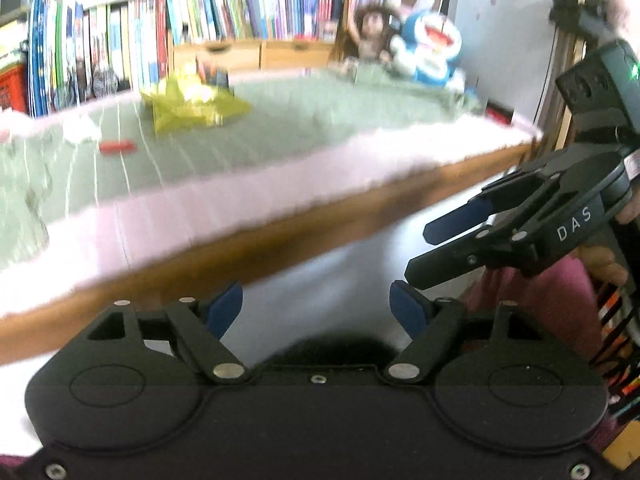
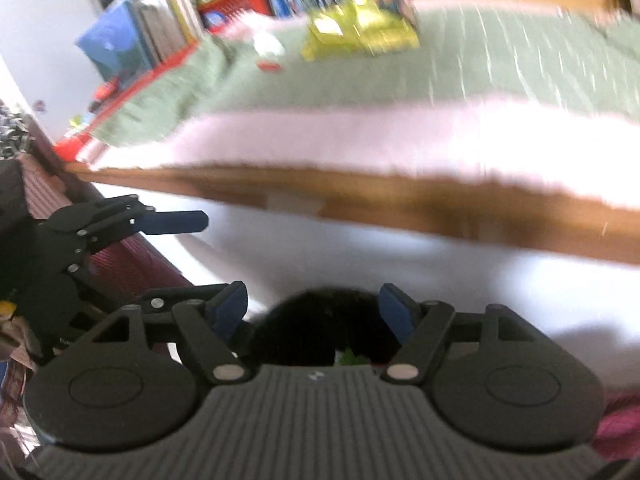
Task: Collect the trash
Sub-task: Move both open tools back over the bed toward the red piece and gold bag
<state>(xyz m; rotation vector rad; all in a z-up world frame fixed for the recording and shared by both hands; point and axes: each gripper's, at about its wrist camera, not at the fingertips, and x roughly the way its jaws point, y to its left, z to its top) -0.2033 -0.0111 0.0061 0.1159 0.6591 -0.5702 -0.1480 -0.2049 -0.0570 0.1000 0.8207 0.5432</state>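
On a green-covered surface (image 1: 280,128) lie a crumpled yellow wrapper (image 1: 196,104), a small red scrap (image 1: 118,146) and a white crumpled piece (image 1: 80,128). All are blurred. My left gripper (image 1: 316,308) is open and empty, held low, short of the wooden edge (image 1: 280,240). My right gripper (image 1: 424,254) enters from the right, also open. The right wrist view shows the right gripper (image 2: 312,308) open and empty, the yellow wrapper (image 2: 360,32), the red scrap (image 2: 269,66) and the white piece (image 2: 268,46) far ahead, and the left gripper (image 2: 200,254) at the left.
Books (image 1: 120,48) line the back, with a blue plush toy (image 1: 428,52) and a brown doll (image 1: 372,32) at the far right corner. A pink border (image 2: 360,140) runs above the wooden edge. A dark round shape (image 2: 320,328) sits just below the fingers. Pink clothing (image 1: 532,300) is near right.
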